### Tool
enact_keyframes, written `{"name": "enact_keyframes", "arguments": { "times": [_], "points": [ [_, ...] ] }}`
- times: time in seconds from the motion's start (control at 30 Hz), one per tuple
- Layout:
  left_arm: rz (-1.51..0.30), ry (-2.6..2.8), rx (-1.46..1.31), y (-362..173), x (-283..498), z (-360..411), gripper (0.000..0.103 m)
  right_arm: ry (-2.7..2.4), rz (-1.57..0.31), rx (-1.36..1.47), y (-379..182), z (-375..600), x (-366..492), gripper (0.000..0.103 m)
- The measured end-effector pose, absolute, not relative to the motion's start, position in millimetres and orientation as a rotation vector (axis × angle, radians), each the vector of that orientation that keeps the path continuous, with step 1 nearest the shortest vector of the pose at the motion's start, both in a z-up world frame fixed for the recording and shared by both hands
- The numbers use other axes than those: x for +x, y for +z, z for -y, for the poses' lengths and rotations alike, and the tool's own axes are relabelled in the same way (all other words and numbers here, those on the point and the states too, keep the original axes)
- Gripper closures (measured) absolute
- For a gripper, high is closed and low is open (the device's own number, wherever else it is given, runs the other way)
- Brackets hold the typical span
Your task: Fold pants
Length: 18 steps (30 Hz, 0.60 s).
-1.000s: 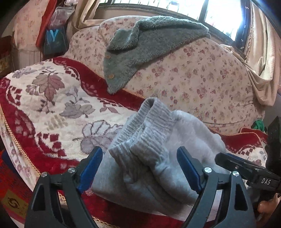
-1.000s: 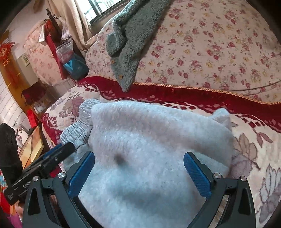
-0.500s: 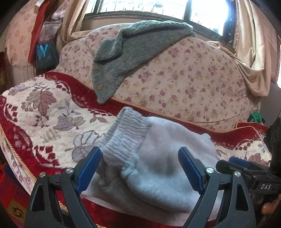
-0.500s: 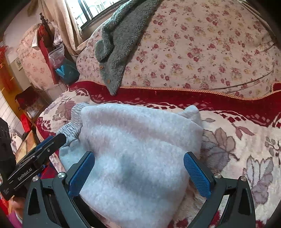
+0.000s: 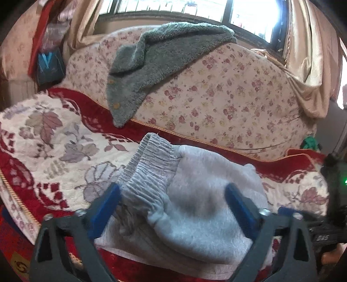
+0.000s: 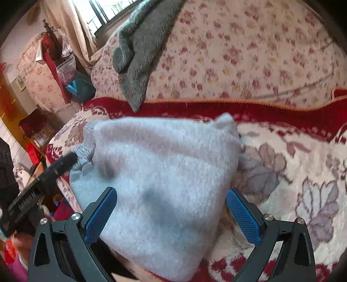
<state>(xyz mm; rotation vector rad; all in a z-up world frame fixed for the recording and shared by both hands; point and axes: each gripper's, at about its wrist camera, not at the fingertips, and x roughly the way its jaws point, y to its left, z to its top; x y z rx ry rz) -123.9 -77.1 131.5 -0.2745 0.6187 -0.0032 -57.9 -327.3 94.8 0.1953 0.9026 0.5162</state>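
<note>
A floral red-and-cream blanket [image 5: 49, 138] covers the sofa seat. The left gripper [image 5: 173, 208] hovers over the folded grey sweatpants [image 5: 195, 195], its jaws wide apart and just opened further, pads clear of the cloth. The sweatpants lie near the seat's front edge, ribbed waistband [image 5: 149, 167] toward the left. The right gripper [image 6: 171, 212] hangs above them, jaws apart. A grey fleece garment [image 5: 164, 54] drapes the sofa backrest [image 5: 238, 104].

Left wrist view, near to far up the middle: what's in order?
left hand-held gripper → folded grey pants → red blanket border → floral sofa back → grey fleece garment → window
</note>
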Motion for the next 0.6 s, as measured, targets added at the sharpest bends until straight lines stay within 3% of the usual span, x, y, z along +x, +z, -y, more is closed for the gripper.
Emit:
{"name": "enact_keyframes", "arguments": {
  "times": [0.6],
  "points": [
    [-0.805, -0.121, -0.442, 66, -79, 5, 0.0, 0.59, -1.048, 0.483, 33, 365, -30, 0.0]
  ]
}}
